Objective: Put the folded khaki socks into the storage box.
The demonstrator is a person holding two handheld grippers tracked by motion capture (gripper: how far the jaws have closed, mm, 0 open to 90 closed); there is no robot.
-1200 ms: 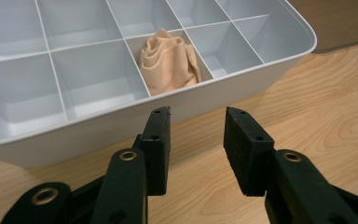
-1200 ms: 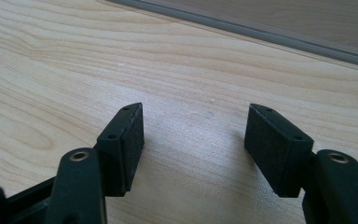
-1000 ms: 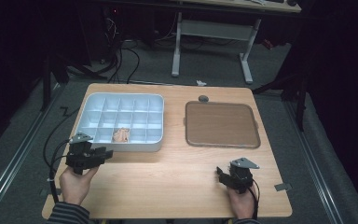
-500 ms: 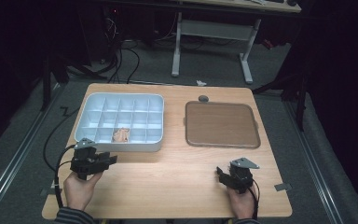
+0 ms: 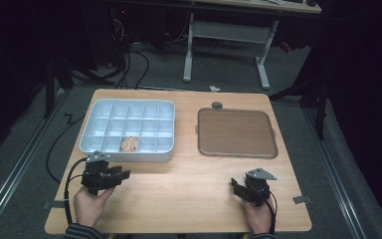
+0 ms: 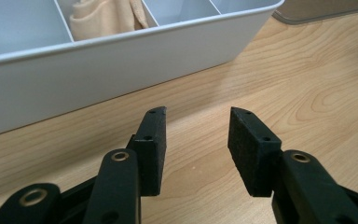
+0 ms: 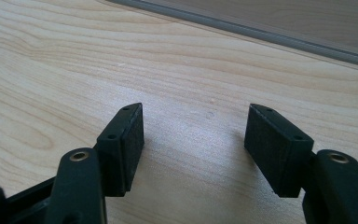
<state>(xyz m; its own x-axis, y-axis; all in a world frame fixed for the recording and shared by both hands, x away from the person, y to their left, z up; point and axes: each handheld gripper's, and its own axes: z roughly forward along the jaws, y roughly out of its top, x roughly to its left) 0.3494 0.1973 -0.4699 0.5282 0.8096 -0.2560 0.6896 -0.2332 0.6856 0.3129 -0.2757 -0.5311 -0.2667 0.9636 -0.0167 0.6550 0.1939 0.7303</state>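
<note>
Unmarked white compartment box [image 5: 128,130]

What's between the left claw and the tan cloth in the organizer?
In the left gripper view, bare wood, then the white organizer's front wall. The tan cloth sits in a compartment just behind it. The left claw is open and empty, jaws just opening.

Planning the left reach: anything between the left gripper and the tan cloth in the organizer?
Yes. The organizer's near wall stands between the left gripper and the tan cloth; it must go over the rim. Jaws, just opening, hold nothing.
</note>
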